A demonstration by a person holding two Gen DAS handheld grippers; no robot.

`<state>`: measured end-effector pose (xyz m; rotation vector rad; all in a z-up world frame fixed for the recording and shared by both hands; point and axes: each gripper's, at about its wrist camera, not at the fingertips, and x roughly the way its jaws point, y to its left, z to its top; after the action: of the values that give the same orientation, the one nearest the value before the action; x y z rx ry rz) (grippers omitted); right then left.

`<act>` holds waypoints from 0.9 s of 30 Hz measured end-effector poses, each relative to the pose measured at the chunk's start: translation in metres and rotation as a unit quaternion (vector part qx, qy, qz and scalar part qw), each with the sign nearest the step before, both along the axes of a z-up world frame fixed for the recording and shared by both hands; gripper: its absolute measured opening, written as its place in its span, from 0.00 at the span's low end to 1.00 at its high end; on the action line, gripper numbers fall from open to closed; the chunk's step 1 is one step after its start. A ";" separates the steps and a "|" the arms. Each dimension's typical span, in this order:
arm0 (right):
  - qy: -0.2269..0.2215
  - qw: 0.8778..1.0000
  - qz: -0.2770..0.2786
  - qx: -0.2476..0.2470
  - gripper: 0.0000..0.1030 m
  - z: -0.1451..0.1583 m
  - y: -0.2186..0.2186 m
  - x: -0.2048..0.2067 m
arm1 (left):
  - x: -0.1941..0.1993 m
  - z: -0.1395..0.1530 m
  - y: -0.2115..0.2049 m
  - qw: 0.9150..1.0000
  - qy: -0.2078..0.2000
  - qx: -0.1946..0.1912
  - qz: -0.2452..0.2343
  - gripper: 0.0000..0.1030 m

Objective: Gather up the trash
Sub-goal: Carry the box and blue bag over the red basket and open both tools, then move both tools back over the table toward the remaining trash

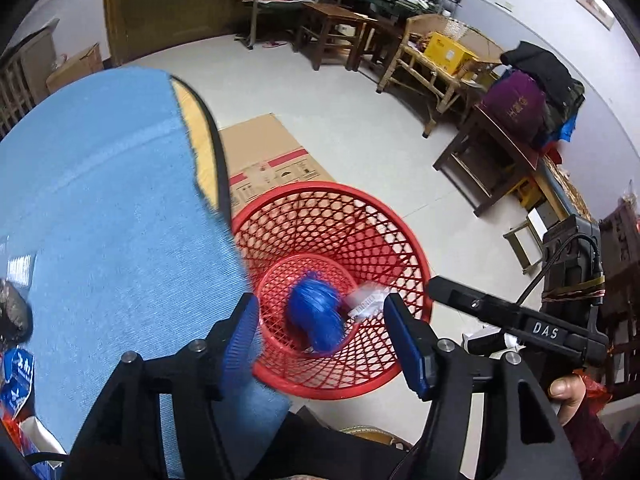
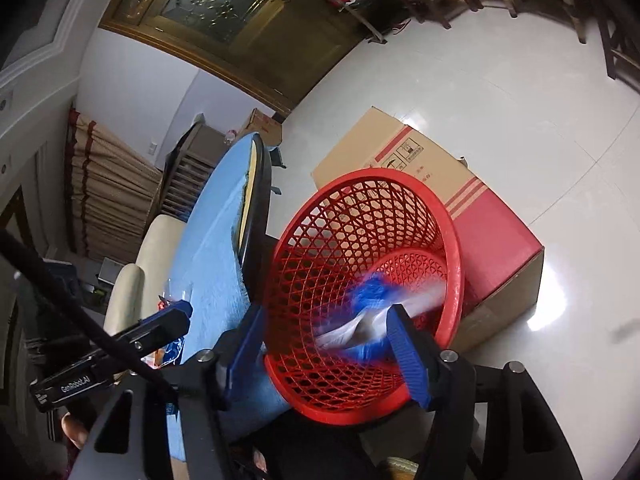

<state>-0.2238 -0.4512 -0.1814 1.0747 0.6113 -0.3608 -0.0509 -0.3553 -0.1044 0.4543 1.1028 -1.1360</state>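
Two grippers, jaws spread, over red basket point(image 1: 332, 292) beside blue-clothed table point(image 1: 100, 220), pale tiled floor point(image 1: 340, 112).

Room: pale glossy floor point(image 1: 320, 92); white walls point(image 2: 132, 80). Far side: dark wooden door point(image 2: 224, 8) with patterned glass. Right: wooden tables point(image 1: 336, 32), bamboo chair point(image 1: 424, 68), yellow box point(image 1: 448, 54). Near: round table under blue cloth point(image 1: 100, 208); flattened cardboard box point(image 1: 268, 160) on floor.

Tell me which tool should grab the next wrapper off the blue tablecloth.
Left, I'd say. The left tool is open on the table side, nearer the wrappers on the blue tablecloth; the right tool hangs open over the red basket, farther off.
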 end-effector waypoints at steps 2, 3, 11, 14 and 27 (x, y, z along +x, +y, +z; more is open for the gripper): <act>0.001 1.000 0.001 -0.003 0.65 0.000 0.000 0.003 | 0.008 0.001 0.010 1.000 0.010 -0.006 0.014 0.64; 0.001 1.000 0.002 -0.003 0.65 -0.001 -0.001 0.003 | 0.013 0.002 0.018 1.000 0.016 -0.011 0.024 0.64; -0.004 0.999 0.039 -0.022 0.65 0.012 0.019 0.036 | 0.031 0.017 0.110 0.993 -0.021 -0.028 0.112 0.65; -0.008 0.997 0.064 -0.035 0.65 0.024 0.033 0.053 | 0.038 0.023 0.163 0.986 -0.036 -0.037 0.159 0.68; 0.006 0.972 0.217 -0.089 0.65 0.065 0.127 0.200 | 0.086 0.036 0.337 0.936 -0.098 -0.036 0.337 0.71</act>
<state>-0.0233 -0.3238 -0.1163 0.7409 0.7888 -0.0383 0.0349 -0.0180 -0.0683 0.1028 0.9299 -0.5086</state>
